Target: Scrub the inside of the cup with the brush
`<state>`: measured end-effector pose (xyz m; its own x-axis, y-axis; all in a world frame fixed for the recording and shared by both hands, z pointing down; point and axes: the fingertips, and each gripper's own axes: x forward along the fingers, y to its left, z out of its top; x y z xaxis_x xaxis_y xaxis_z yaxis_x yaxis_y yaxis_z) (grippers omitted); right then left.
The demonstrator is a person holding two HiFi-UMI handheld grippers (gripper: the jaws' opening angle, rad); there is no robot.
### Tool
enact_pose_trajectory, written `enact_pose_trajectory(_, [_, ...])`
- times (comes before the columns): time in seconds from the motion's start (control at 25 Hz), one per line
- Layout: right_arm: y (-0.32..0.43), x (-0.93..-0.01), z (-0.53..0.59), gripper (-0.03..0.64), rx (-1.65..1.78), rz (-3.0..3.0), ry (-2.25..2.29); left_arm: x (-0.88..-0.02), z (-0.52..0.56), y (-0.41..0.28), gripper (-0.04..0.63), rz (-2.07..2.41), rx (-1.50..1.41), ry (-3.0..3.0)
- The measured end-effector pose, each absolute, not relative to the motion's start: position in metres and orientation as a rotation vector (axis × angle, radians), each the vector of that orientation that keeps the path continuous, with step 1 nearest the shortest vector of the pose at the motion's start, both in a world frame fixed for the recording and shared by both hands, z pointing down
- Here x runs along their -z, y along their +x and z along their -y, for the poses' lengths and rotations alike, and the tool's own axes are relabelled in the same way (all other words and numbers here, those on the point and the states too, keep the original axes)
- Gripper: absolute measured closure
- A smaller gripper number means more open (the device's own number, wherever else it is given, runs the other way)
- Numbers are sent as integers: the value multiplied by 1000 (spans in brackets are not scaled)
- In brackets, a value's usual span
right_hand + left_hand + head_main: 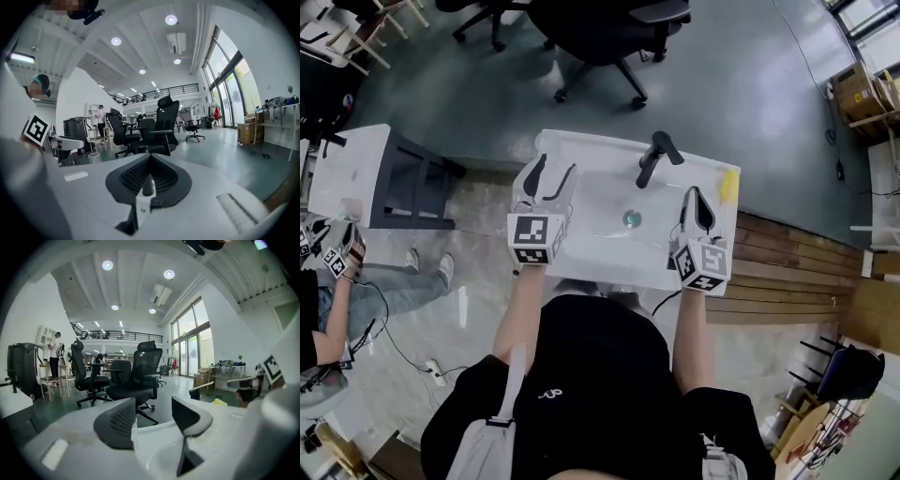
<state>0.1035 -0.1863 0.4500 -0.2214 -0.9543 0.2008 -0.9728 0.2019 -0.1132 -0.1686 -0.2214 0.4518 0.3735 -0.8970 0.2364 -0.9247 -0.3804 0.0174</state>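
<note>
While a person stands at a white sink [609, 258], both tongs hover over its near half, pointing away from the body. Left tongs [153, 414] stand wide, the two dark pads apart with nothing between them. Through the gap show the sink's rim and an office chair [140, 376] on the floor beyond. Right tongs [149, 172] are closed, pads pressed together and holding nothing.

A black tap [654, 157] rises at the middle of the far rim. A round drain [632, 219] sits in the basin, between the two tongs as seen from above. On the sink's far right corner lies a small yellow thing [728, 184], apart from the right tongs; whether it is the brush cannot be told.

The cup [94, 157], clear and upright, shows in the right gripper view toward the sink's far left. It is near the left tongs but not between their pads.
</note>
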Motion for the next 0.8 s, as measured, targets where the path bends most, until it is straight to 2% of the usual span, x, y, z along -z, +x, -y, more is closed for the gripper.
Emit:
enact_pose_trajectory(0.4, [119,-372,199,617,-156,2547,1933,-372,218,-114,435,1801,-205,2523])
enact_pose_trajectory(0.52, [125,-352,197,617,-120,2590,1937,-353,211,-96,494,1846,-156,2507])
enact_pose_trajectory(0.8, [129,-307,185,617,-23,2688,1868,-325,194,-49,535,1860,-4,2451])
